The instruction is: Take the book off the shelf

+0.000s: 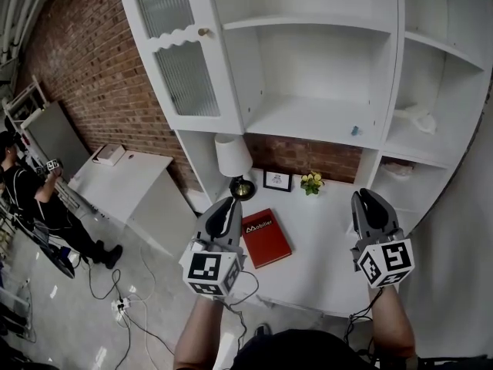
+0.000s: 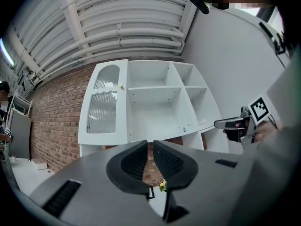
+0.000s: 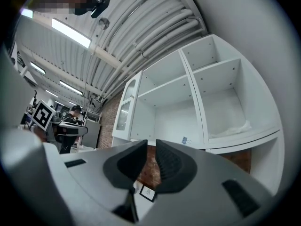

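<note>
Closest to us are two grippers, held out over the front of a white tabletop (image 1: 323,245). On the left side, the left gripper (image 1: 226,206) has its fingers (image 2: 136,161) pressed together with nothing between them. Just to its right lies the red book (image 1: 266,237). It is flat on the tabletop, cover up, not on the shelf, and neither gripper holds it. Farther right, the right gripper (image 1: 367,200) has its fingers (image 3: 175,166) almost together too, with only a thin slit and nothing in it.

Farther back, starting at the left, a person in dark clothes (image 1: 31,199) stands on the floor by a brick wall (image 1: 85,68). Next comes a low white table (image 1: 127,179) with a small white box (image 1: 109,154) on it. Then a lamp (image 1: 233,159) with a white shade stands at the back of the tabletop, near the book's far end. Beside it is a small picture frame (image 1: 277,180), then a little bunch of yellow flowers (image 1: 312,182). Above them is the big white shelf (image 1: 316,122). Its left part has a glass door (image 1: 181,68). A tiny blue thing (image 1: 355,130) sits on the middle board, and something white and crumpled (image 1: 420,118) lies on the right board.
</note>
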Motion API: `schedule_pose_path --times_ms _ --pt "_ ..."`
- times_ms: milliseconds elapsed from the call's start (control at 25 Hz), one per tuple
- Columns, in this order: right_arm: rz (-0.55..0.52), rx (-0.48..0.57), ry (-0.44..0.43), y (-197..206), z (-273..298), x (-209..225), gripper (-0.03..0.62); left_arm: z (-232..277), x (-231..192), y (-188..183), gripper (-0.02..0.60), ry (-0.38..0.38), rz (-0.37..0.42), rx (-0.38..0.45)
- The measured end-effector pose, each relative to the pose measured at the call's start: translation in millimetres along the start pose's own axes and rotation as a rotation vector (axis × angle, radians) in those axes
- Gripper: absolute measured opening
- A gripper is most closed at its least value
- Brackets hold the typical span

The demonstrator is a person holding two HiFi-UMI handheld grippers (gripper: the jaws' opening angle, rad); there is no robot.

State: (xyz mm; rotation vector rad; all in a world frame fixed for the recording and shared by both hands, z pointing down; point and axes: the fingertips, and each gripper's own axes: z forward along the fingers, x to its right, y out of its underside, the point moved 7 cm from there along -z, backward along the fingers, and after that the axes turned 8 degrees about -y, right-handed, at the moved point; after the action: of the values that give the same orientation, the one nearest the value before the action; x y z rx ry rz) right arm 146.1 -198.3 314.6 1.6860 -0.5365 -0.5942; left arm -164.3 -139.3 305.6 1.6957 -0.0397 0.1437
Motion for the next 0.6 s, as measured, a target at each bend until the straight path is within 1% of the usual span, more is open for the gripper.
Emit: schedule_pose_path --times_ms 400,600 --pt "0.012 0.014 -0.043 5.1 2.7 10.0 0.048 -4.6 6.0 11.4 0.04 -0.046 -0.027 -0.031" --pt "0.023 0.012 -0.045 9.6 3.3 18.1 0.046 -2.5 8.4 16.6 0.04 -0.06 -0.021 -0.053"
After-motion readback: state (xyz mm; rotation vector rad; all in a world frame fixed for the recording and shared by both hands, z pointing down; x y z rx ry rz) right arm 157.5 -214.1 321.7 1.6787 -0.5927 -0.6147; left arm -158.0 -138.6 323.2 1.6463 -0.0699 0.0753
